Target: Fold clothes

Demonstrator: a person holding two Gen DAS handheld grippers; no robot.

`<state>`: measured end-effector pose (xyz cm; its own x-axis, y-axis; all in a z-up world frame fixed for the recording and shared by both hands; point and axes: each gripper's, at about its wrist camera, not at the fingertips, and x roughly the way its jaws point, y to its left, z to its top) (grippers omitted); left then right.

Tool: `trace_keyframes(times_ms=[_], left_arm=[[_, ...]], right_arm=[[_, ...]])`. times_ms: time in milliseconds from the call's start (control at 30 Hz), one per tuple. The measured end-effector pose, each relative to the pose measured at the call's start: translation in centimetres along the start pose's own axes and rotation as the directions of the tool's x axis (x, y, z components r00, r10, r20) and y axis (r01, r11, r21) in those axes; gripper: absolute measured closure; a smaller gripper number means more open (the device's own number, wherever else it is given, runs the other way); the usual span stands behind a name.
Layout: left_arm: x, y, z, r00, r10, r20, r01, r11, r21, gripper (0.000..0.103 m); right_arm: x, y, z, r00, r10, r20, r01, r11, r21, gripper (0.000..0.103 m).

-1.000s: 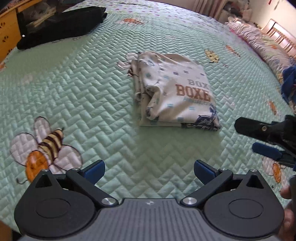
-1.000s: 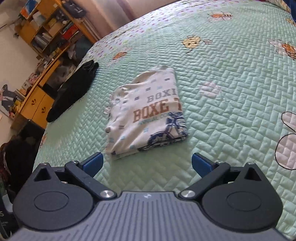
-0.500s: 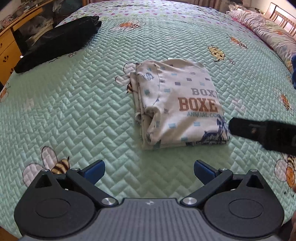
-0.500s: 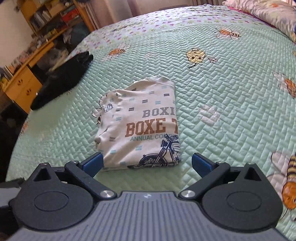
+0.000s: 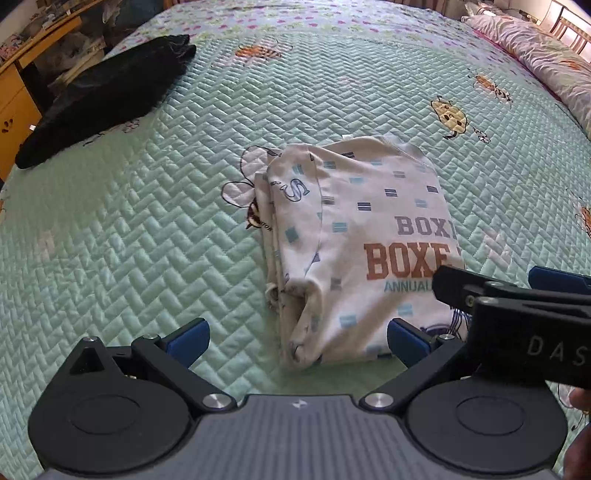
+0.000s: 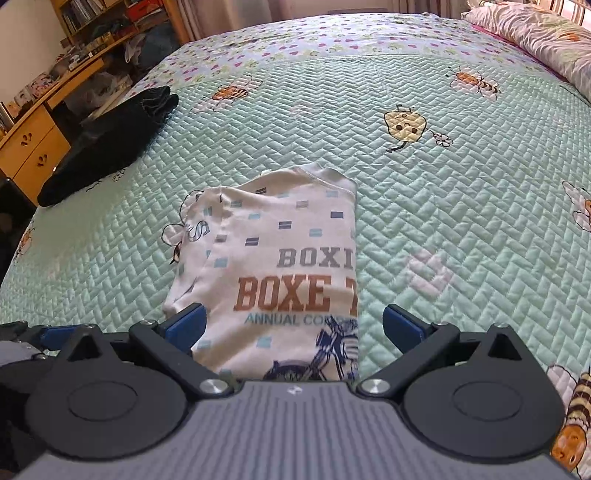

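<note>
Both my jaws spread wide and empty over the folded shirt mid-bed, soft, light cloth likely best pinched at its near corners, layers together.

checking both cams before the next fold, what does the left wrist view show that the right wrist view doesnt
Only the left wrist view shows the right gripper from the side, reaching over the folded shirt, and the shirt's bunched left edge. Only the right wrist view shows the bookshelf and the motorcycle print. Both share the shirt, the black garment and the green bee quilt.
</note>
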<state>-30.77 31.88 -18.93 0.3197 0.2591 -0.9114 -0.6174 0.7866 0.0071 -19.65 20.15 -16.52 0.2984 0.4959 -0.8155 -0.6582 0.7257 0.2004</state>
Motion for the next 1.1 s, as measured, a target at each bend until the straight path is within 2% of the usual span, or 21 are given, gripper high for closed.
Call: trace_keyframes(times_ms=[233, 467, 1100], left_arm=[[1.4, -0.2, 1.1, 0.999, 0.031, -0.011, -0.031, 0.999, 0.009, 0.001], [1.9, 1.6, 1.6, 0.998, 0.055, -0.013, -0.055, 0.998, -0.041, 0.001], [2.6, 0.4, 1.8, 0.998, 0.055, -0.021, -0.055, 0.998, -0.012, 0.001]], right_arm=[[1.5, 0.4, 1.1, 1.000, -0.017, -0.009, 0.017, 1.000, -0.009, 0.002], [2.0, 0.0, 1.7, 0.999, -0.034, -0.002, 0.034, 0.999, -0.005, 0.002], [2.7, -1.5, 1.7, 0.999, -0.049, -0.006, 0.049, 0.999, 0.014, 0.002]])
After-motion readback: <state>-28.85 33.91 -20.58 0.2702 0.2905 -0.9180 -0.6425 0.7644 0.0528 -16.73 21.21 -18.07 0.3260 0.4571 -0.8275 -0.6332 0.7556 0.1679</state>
